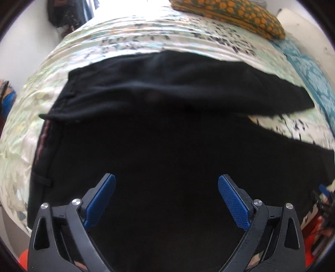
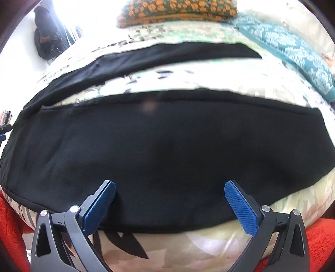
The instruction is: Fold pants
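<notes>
The left gripper (image 1: 166, 182) and the right gripper (image 2: 170, 187) are both wide open, holding nothing. Ahead of them, the black pants (image 2: 167, 142) lie flat on the floral bedsheet (image 2: 159, 249), legs apart.

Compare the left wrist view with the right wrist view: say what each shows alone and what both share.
Only the left wrist view shows the black fabric pants' waistband end with its belt loop. Only the right shows the near leg's hem end and red fuzzy cloth. Both show open grippers, left and right, the floral bedsheet and orange-dotted pillow.
</notes>
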A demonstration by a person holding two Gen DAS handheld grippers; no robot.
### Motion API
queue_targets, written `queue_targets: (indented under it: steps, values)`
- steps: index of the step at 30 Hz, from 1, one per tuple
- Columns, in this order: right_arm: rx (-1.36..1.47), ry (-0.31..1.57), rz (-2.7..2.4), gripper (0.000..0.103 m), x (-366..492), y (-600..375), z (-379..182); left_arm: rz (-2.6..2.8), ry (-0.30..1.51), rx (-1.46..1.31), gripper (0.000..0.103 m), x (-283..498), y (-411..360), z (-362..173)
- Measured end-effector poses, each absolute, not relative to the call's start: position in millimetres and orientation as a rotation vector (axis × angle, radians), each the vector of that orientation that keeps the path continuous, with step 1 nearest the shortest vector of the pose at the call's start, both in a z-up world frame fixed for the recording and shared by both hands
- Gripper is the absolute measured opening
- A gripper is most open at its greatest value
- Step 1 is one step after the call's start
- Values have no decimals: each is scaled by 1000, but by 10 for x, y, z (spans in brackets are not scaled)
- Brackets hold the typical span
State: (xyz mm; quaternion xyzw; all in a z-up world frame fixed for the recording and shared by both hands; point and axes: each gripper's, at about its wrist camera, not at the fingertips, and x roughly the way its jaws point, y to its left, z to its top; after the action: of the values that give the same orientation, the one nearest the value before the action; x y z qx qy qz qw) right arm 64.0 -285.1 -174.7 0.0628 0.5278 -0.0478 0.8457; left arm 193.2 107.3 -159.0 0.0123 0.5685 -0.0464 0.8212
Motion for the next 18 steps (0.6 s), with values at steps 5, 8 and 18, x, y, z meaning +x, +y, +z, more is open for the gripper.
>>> queue_targets:
  steps: [5,8,18]
  values:
    - [117,1108,-96,103,469,-2898,-1508,-172,1206,174,99,1520,536,-1712]
    - [100,1048,-158,103,565,-3190,-1349,-185,1152,93,99,1589,430,-1540]
    - [282,1134,-372,103,658,-4398,-1606,-140,1115,159,101,1701,127,-1845]
